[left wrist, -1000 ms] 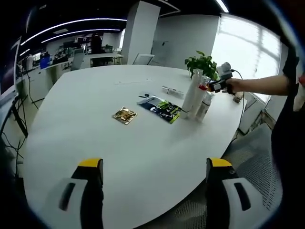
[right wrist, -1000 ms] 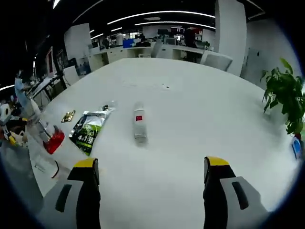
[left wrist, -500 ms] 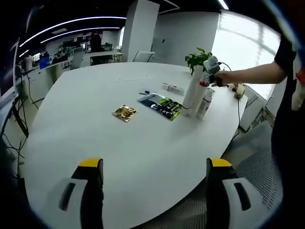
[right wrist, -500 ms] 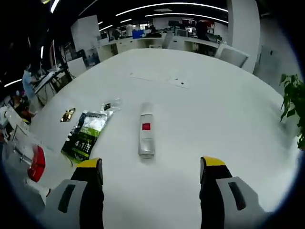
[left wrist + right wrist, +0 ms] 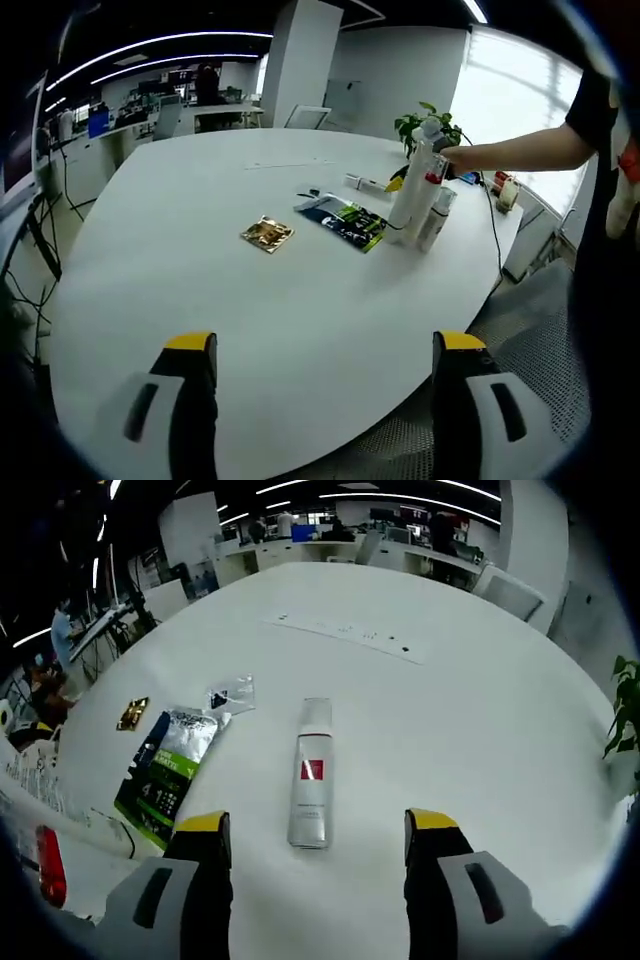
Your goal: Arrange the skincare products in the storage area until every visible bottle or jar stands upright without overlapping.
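A white bottle with a red label (image 5: 311,775) lies on its side on the white table (image 5: 450,710). My right gripper (image 5: 318,825) is open, and the bottle's near end sits between the fingertips without touching either. In the left gripper view the same lying bottle (image 5: 365,184) is just beyond two upright white bottles (image 5: 415,190), and my right gripper (image 5: 397,183) reaches down behind them. My left gripper (image 5: 325,350) hangs open near the table's front edge with nothing in it.
A green sachet (image 5: 165,775), a small clear packet (image 5: 232,693) and a gold packet (image 5: 131,713) lie to the left of the lying bottle. A potted plant (image 5: 430,125) stands at the table's far edge. The person's arm (image 5: 520,155) stretches in from the right.
My right gripper has moved forward and down toward the lying bottle, whose near end now sits between the fingertips. The left gripper has held almost still.
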A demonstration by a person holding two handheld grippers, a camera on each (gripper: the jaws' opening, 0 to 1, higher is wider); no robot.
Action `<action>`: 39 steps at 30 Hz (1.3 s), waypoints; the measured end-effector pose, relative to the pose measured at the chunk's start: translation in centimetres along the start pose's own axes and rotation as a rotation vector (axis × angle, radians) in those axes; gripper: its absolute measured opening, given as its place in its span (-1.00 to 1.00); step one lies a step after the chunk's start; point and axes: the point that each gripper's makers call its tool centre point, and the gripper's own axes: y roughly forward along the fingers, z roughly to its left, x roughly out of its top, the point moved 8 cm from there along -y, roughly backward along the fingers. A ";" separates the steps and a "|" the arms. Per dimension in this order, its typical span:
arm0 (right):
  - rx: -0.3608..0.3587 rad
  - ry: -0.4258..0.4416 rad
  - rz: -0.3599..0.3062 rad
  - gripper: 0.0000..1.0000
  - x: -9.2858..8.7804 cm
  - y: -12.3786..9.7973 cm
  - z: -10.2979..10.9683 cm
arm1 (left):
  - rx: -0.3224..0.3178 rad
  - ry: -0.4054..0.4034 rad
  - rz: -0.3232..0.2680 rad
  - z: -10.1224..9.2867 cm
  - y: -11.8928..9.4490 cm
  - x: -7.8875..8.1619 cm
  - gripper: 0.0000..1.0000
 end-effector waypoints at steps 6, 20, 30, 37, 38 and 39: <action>0.011 -0.047 0.048 0.21 1.0 1.1 0.5 | 0.012 -0.010 -0.003 0.2 0.0 -0.1 0.64; 0.018 -0.027 0.157 -0.27 2.3 3.0 0.8 | 0.029 -0.017 -0.008 0.4 -0.2 0.2 0.63; 0.005 -0.037 0.232 -0.55 2.8 4.0 0.6 | 0.042 -0.023 -0.016 0.5 -0.4 0.3 0.61; 0.016 -0.135 0.190 -0.58 3.0 4.5 0.5 | 0.048 -0.027 -0.018 1.4 -0.4 -0.2 0.61; 0.016 -0.131 0.194 -0.59 3.3 5.0 -0.1 | 0.048 -0.026 -0.019 1.5 -0.4 -0.2 0.61; 0.014 -0.127 0.196 -0.59 3.3 5.1 -0.2 | 0.048 -0.026 -0.019 1.5 -0.4 -0.2 0.61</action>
